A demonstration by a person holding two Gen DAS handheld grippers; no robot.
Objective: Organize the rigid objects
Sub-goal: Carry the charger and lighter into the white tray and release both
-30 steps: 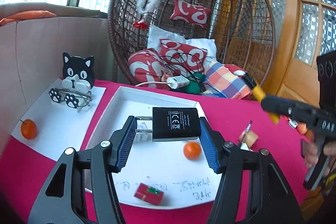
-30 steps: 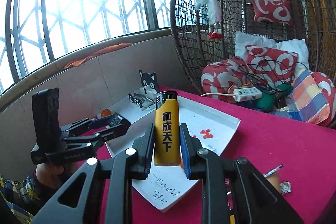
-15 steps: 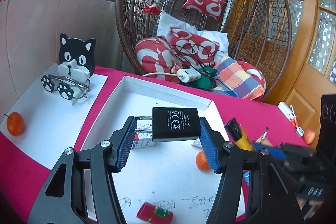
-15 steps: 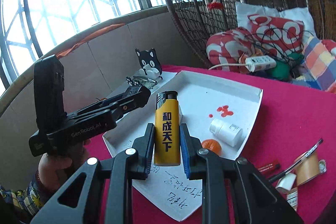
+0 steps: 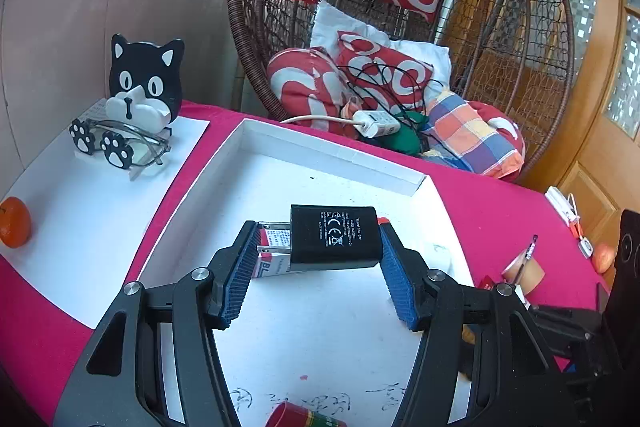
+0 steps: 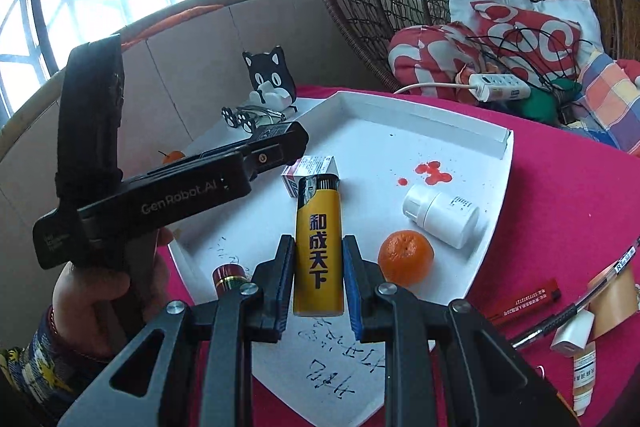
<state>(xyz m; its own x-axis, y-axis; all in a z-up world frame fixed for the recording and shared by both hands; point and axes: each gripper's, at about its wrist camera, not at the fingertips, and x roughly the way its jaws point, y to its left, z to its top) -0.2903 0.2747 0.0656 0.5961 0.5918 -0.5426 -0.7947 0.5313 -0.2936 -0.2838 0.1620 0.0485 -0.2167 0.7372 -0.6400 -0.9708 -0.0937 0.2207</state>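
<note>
My left gripper (image 5: 316,247) is shut on a black wall charger (image 5: 334,237), prongs pointing left, held just above the floor of the white tray (image 5: 328,151). Right behind the charger lies a small red-and-white box (image 5: 272,261). In the right wrist view my right gripper (image 6: 318,259) is shut on a yellow lighter (image 6: 318,247) that stands upright over the near part of the tray (image 6: 420,113). The left gripper (image 6: 280,143) reaches in from the left with the charger (image 6: 276,131). The tray holds a white bottle (image 6: 440,215), a tangerine (image 6: 406,257), the small box (image 6: 312,171) and a red cylinder (image 6: 229,277).
A cat-shaped holder (image 5: 144,83) with glasses (image 5: 132,151) and another tangerine (image 5: 14,223) sit on a white sheet left of the tray. Behind is a wicker hanging chair with cushions and a power strip (image 5: 376,123). Pens and small packets (image 6: 560,307) lie on the red cloth at right.
Both grippers have sunk toward the tray, and the left one has pushed further in over it. The charger and the lighter stay gripped as before.
</note>
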